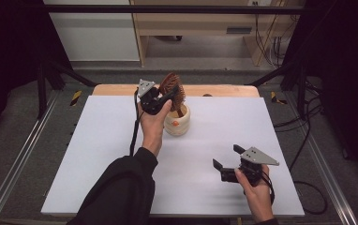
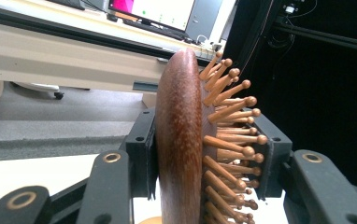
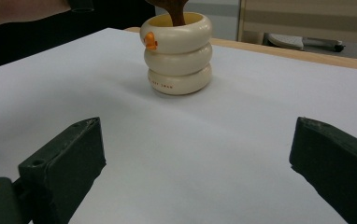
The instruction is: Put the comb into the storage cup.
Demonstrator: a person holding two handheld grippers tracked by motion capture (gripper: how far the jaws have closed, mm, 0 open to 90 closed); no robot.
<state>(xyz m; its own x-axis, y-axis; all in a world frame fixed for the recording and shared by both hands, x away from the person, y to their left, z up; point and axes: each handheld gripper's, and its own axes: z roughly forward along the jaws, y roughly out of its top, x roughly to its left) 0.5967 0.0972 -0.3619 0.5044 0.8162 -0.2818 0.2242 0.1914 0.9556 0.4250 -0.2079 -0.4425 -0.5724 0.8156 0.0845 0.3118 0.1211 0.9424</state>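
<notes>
A brown wooden hairbrush with round-tipped pegs stands upright, its handle down inside a cream ribbed cup with an orange mark. My left gripper is shut on the brush head above the cup. In the left gripper view the brush sits between the two black pads, back against one, pegs toward the other. My right gripper rests near the table's front right, jaws wide open with nothing between them. It faces the cup, where the brush handle dips in.
A white sheet covers the table, with a wooden edge at the back. Black frame rails run along both sides. Beyond the table stand wooden furniture and cables on the floor.
</notes>
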